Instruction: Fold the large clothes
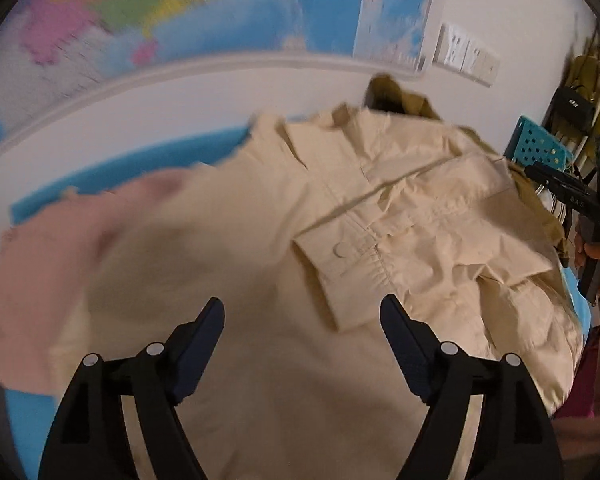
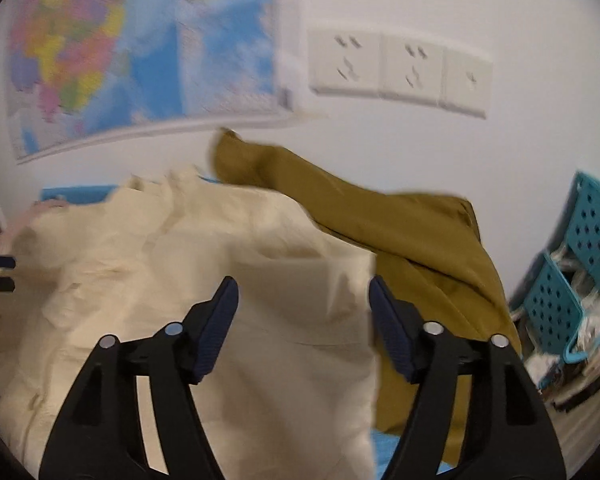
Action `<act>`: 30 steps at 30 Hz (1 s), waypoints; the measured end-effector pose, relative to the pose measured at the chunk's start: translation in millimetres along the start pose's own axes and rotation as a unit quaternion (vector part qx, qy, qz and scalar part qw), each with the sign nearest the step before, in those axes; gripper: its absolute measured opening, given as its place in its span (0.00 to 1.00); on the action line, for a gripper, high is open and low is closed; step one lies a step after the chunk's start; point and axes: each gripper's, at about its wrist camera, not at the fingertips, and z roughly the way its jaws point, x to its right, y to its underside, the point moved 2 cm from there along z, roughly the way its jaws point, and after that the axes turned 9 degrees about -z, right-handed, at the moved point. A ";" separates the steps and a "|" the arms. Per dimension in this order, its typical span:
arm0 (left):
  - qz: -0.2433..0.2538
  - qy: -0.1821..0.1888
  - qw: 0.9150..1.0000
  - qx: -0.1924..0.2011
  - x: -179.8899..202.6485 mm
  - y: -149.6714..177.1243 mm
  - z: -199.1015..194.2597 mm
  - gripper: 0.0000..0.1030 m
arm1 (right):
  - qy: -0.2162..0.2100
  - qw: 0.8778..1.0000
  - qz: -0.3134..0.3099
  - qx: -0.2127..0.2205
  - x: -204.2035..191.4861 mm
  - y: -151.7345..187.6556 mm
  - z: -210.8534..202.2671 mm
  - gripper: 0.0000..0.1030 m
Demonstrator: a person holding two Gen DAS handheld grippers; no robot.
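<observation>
Currently the cream cotton button-front jacket [image 1: 284,240] lies spread across the blue-covered desk [image 1: 140,168], its collar toward the white wall with the coloured map [image 1: 180,12]. One cuffed sleeve [image 1: 380,224] is already laid diagonally across the jacket's chest. An olive-brown garment [image 2: 400,232] lies beside the jacket on its wall-and-basket side, partly under the jacket's edge; a pale pink garment [image 1: 40,272] lies at the jacket's opposite side.

Left gripper [image 1: 302,340]: fingers apart, hovering over the jacket's lower body, nothing between them. Right gripper [image 2: 302,320]: fingers apart, poised above the jacket's straight side edge where it borders the olive cloth; the pads do not appear to press on fabric.

Judgement: the sleeve-in stage looks done on one side, and the side or hem fold is in hand. The next move calls for each gripper to close on the jacket alone, the right one avoiding the olive garment beneath, then to carry the fabric over evenly without dislodging the folded sleeve.
</observation>
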 end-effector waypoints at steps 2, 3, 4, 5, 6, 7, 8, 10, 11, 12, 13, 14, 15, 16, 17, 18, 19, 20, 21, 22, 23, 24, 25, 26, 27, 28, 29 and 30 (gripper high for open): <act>-0.002 -0.021 1.000 0.015 -10.7 7.1 -17.7 0.80 | -0.082 0.996 -0.014 -0.010 -29.9 -1.2 1.8 0.70; 0.000 -0.040 0.999 0.021 -18.4 11.5 -27.3 0.80 | -0.118 0.993 -0.026 -0.017 -48.4 -0.4 4.3 0.70; 0.001 -0.056 0.998 0.025 -21.8 13.5 -31.6 0.80 | -0.155 0.987 -0.040 -0.024 -66.7 0.9 6.6 0.70; -0.003 -0.075 0.997 0.029 -31.3 19.1 -39.7 0.80 | -0.201 0.977 -0.056 -0.034 -91.2 2.9 9.6 0.70; -0.008 -0.084 0.996 0.029 -37.9 20.8 -41.5 0.80 | -0.244 0.966 -0.072 -0.042 -116.1 4.9 12.0 0.70; -0.015 -0.088 0.996 0.029 -44.9 25.0 -45.8 0.80 | -0.288 0.952 -0.089 -0.048 -142.0 7.1 13.2 0.70; -0.022 -0.089 0.995 0.028 -50.4 28.0 -48.9 0.80 | -0.320 0.941 -0.098 -0.052 -161.4 8.2 13.6 0.70; -0.038 -0.105 0.993 0.025 -65.1 35.1 -53.7 0.80 | -0.403 0.905 -0.110 -0.074 -208.6 11.3 19.1 0.70; -0.043 -0.109 0.993 0.024 -66.8 36.3 -52.9 0.80 | -0.433 0.891 -0.109 -0.081 -225.1 12.0 20.3 0.70; -0.052 -0.110 0.992 0.025 -72.9 38.7 -55.1 0.80 | -0.465 0.874 -0.109 -0.090 -246.8 12.7 22.8 0.70; -0.058 -0.110 0.992 0.027 -76.4 40.1 -57.1 0.80 | -0.490 0.858 -0.115 -0.101 -271.0 13.1 25.1 0.70; -0.065 -0.110 0.991 0.031 -80.3 41.2 -59.8 0.80 | -0.507 0.847 -0.119 -0.105 -287.8 12.8 26.0 0.71; -0.069 -0.108 0.991 0.034 -82.8 41.2 -61.0 0.80 | -0.531 0.831 -0.125 -0.111 -307.1 13.9 25.2 0.72; -0.072 -0.107 0.991 0.037 -84.1 42.8 -63.0 0.80 | -0.548 0.817 -0.134 -0.118 -324.9 15.4 24.9 0.71; -0.075 -0.104 0.991 0.039 -85.3 43.5 -64.4 0.80 | -0.561 0.805 -0.146 -0.125 -347.7 18.6 22.0 0.71; -0.079 -0.101 0.991 0.040 -86.8 44.0 -66.2 0.80 | -0.566 0.799 -0.152 -0.133 -364.7 20.5 23.5 0.71; -0.079 -0.102 0.991 0.041 -86.9 46.0 -68.2 0.80 | -0.569 0.796 -0.156 -0.138 -375.4 22.6 23.8 0.71; -0.078 -0.103 0.991 0.044 -87.5 46.7 -70.0 0.80 | -0.574 0.790 -0.161 -0.146 -389.8 25.4 25.8 0.71; -0.079 -0.101 0.991 0.047 -87.2 47.5 -71.6 0.80 | -0.575 0.785 -0.166 -0.160 -403.0 28.8 30.0 0.71; -0.080 -0.098 0.991 0.048 -88.1 48.0 -72.8 0.80 | -0.568 0.788 -0.170 -0.167 -409.8 30.8 33.8 0.69; -0.082 -0.096 0.991 0.049 -88.8 48.1 -74.1 0.80 | -0.562 0.790 -0.169 -0.177 -417.9 32.9 39.5 0.68; -0.084 -0.095 0.991 0.052 -89.5 48.5 -76.1 0.80 | -0.567 0.786 -0.160 -0.189 -423.3 34.1 43.9 0.59; -0.084 -0.092 0.991 0.055 -89.9 48.6 -78.3 0.80 | -0.576 0.778 -0.153 -0.197 -425.9 33.9 44.9 0.32; -0.085 -0.091 0.991 0.057 -90.2 48.3 -80.4 0.80 | -0.582 0.775 -0.151 -0.196 -426.0 31.8 43.9 0.18; -0.085 -0.088 0.991 0.062 -91.0 47.6 -84.4 0.80 | -0.588 0.772 -0.149 -0.188 -423.1 26.0 40.0 0.11; -0.085 -0.083 0.991 0.067 -92.0 46.0 -89.6 0.80 | -0.595 0.772 -0.142 -0.172 -414.0 13.6 32.6 0.07; -0.085 -0.078 0.991 0.071 -92.7 44.1 -94.1 0.80 | -0.598 0.773 -0.137 -0.162 -405.9 4.6 26.4 0.06; -0.089 -0.062 0.991 0.082 -94.0 39.1 -105.3 0.80 | -0.597 0.778 -0.135 -0.143 -393.8 -10.3 18.3 0.06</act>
